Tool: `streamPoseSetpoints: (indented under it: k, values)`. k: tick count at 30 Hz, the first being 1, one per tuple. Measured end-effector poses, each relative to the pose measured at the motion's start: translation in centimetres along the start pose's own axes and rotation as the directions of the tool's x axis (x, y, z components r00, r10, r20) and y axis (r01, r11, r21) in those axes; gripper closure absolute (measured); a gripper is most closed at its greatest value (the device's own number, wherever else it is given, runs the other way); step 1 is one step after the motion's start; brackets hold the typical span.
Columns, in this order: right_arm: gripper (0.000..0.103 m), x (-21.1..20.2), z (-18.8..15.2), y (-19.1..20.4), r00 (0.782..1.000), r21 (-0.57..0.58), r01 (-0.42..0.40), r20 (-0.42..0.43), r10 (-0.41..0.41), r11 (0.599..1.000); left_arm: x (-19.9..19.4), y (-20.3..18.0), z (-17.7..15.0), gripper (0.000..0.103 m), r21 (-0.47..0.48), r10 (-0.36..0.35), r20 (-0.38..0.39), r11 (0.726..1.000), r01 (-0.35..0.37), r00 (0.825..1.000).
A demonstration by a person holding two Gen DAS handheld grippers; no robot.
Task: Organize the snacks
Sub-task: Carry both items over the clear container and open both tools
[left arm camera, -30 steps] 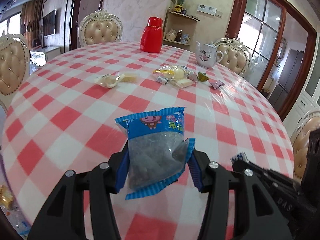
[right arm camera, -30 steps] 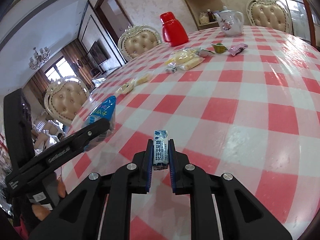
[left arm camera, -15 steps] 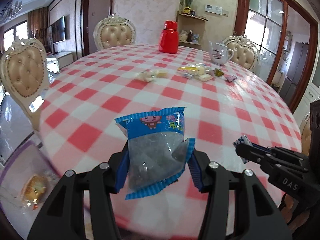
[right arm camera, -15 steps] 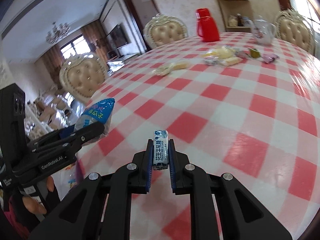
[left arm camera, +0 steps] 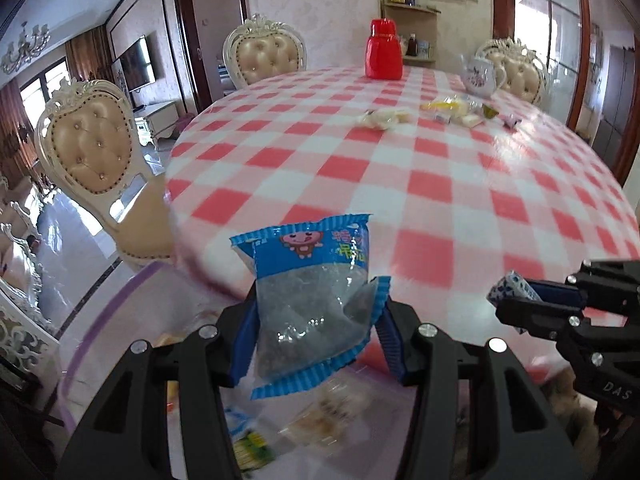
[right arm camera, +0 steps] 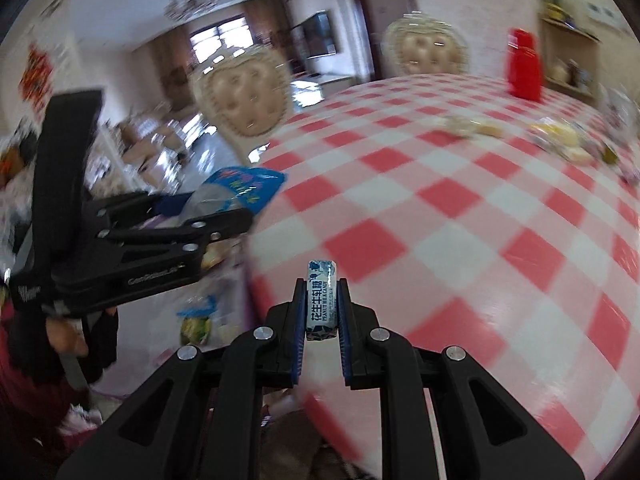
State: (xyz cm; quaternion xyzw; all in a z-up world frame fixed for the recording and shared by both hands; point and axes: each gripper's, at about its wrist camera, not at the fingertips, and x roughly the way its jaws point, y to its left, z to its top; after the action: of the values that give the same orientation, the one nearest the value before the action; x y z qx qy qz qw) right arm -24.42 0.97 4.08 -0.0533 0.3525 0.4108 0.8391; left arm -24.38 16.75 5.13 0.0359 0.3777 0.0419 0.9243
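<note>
We see the left gripper (left arm camera: 318,320) clamped on a blue-edged snack packet (left arm camera: 310,300), its blue pads (left arm camera: 245,340) pressing the packet's clear lower half from both sides while the printed blue top stands up above the fingers. The packet hangs past the near edge of the round table (left arm camera: 400,184), over a lower pale surface (left arm camera: 132,328) with a purple rim; a few wrapped snacks (left arm camera: 248,440) lie there, too blurred for us to tell apart. At the right of the left wrist view we find the right gripper (left arm camera: 516,294), closed on a small blue-and-white peanut milk candy (left arm camera: 510,286). The right wrist view confirms this grip: the candy (right arm camera: 321,300) stands upright between the two pads, held above the table's near rim, with the left gripper (right arm camera: 224,216) and its packet (right arm camera: 240,188) just beside the table edge at left. On the far part of the red-and-white checked cloth we note a loose group of wrapped snacks (left arm camera: 460,114), another wrapped pair (left arm camera: 384,118) near them, a red flask (left arm camera: 383,50) and a white teapot (left arm camera: 478,76). Cream padded chairs (left arm camera: 90,144) stand around the table.
</note>
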Motion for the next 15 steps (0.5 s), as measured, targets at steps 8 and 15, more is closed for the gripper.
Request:
streamPoseSetpoints:
  k: [8, 15]
  values:
    - [0.088, 3.6, 0.2, 7.0, 0.99, -0.156, -0.117, -0.092, 0.103, 0.981, -0.7, 7.3, -3.9, 0.051, -0.031, 0.112, -0.092, 0.993, -0.115, 0.989]
    - [0.088, 5.7, -1.0, 12.3, 0.97, -0.292, -0.223, -0.161, 0.182, 0.93, 0.8, 10.7, -4.5, 0.05, -0.047, 0.195, -0.138, 0.978, -0.203, 0.971]
